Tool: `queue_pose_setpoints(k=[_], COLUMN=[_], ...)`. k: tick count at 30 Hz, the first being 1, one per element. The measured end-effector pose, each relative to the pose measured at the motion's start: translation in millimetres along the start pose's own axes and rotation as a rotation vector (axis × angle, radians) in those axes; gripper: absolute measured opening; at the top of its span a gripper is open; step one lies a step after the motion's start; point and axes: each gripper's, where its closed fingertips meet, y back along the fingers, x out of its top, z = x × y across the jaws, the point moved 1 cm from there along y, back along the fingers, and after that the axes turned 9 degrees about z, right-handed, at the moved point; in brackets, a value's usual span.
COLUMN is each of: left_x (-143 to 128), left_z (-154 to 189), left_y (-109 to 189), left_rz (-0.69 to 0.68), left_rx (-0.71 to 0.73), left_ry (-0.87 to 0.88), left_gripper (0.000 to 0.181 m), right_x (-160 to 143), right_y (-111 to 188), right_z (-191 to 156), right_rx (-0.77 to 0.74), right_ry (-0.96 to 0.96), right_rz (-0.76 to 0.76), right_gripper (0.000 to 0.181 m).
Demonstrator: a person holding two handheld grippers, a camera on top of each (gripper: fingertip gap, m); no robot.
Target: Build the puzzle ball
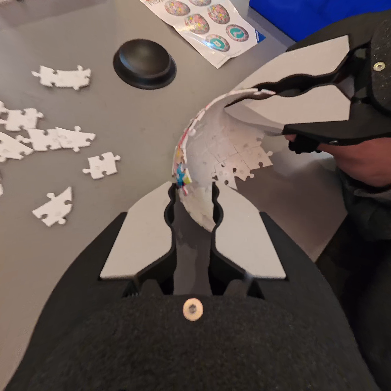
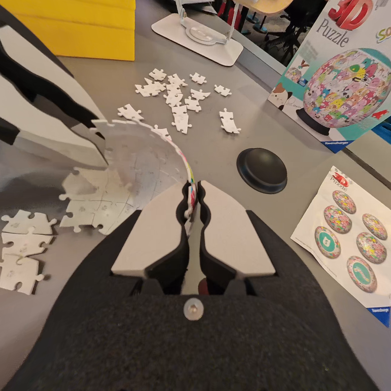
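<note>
**Two tongs share a half-built puzzle shell above a grey desk**

Hanging in the air over the desk [image 1: 148, 131], a curved shell of joined puzzle pieces [image 1: 213, 148] shows its white inner face to both cameras, with the printed colours visible only along its outer edge. The right tongs [image 2: 194, 197] are clamped on one rim of the shell, the coloured edge pinched between the black pads. The left tongs [image 1: 193, 203] have their jaws set somewhat apart around the opposite rim; the right-hand finger touches the shell's inner face, but whether the other finger presses the outside cannot be told. A hand [image 1: 359, 160] is visible behind the right tongs in the left wrist view.

On the desk beyond the shell, loose white pieces [image 2: 179, 99] lie scattered face down, some joined in twos and threes, and a further joined cluster [image 2: 23, 245] lies near the left tongs. A round black stand [image 2: 262, 170] sits on the desk, well apart from the pieces. Just beside it lies a printed instruction sheet [image 2: 347, 237] picturing several balls. The puzzle box [image 2: 342, 84] stands upright behind the sheet. A yellow box [image 2: 84, 29] and a white base with a clear holder [image 2: 201, 40] sit at the far edge.
</note>
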Motion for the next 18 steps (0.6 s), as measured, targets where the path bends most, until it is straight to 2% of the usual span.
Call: queue_pose_setpoints(k=[5,11,18], left_x=[-10,-21,-38], left_z=[2,0,15], left_y=[-2,5,-7], left_rz=[-0.054,-0.051,-0.070], left_rx=[-0.040,-0.054,-0.051], left_ry=[0.096,0.248,0.368], left_gripper=[0.034,0.039,0.033], right_x=[-1,1,3], right_y=[3,6,6], right_z=[2,5,5], right_rx=[0.000,-0.017,-0.030], right_ry=[-0.013,-0.008,-0.018], right_rz=[0.014,0.049,0.071], right_gripper=[0.005,0.006,0.006])
